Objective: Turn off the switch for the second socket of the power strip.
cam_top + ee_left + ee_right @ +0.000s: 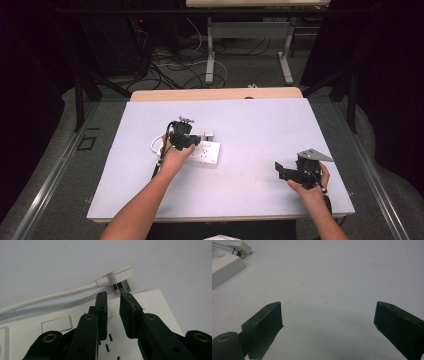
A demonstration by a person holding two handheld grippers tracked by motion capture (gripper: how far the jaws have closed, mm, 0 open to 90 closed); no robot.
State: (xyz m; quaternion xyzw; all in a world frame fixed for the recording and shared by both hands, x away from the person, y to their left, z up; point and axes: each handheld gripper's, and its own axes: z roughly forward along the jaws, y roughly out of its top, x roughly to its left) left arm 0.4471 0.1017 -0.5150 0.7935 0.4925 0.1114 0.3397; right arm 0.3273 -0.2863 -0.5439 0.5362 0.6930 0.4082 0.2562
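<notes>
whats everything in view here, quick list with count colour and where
power strip: 1, white, left of centre on the table, under the left gripper
plug: 1, white, lying on the table just past the far edge of the power strip, prongs showing, not in a socket
cable: 1, white, runs from the plug along the far side of the power strip
table: 1, pale lilac-white top with a wooden far edge
second table: 1, light top on grey legs, on the floor beyond
floor cables: several, black and white, on the floor beyond the table
left gripper: 1, black, over the power strip, jaws a narrow gap apart, holding nothing
right gripper: 1, black, at the table's right, jaws wide apart
forearms and hands: 2, coming in from the bottom edge
</notes>
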